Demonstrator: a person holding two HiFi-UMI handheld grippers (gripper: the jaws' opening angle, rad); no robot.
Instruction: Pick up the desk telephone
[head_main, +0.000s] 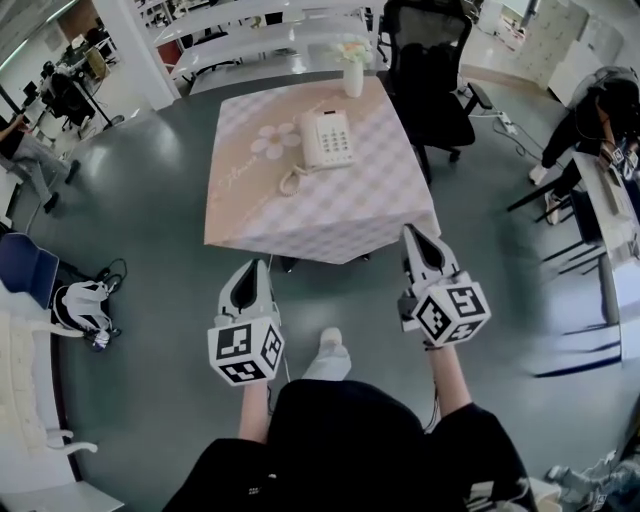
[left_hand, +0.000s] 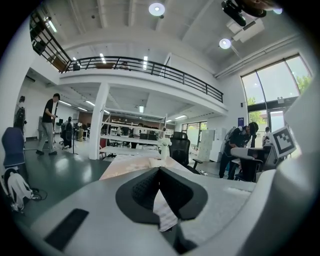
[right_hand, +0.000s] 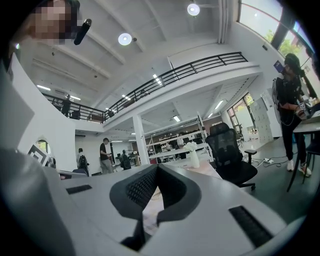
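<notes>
The desk telephone (head_main: 327, 138) sat near the middle of the table (head_main: 330, 225), its coiled cord trailing toward the near left. Only the head view showed it plainly. In both gripper views the tabletop lay nearly edge-on and the telephone could not be clearly made out. A white vase (head_main: 353, 78) at the far edge held pale flowers. The left gripper (head_main: 262, 265) and the right gripper (head_main: 411, 232) hung just short of the table's near edge, each with its jaws closed together on nothing.
</notes>
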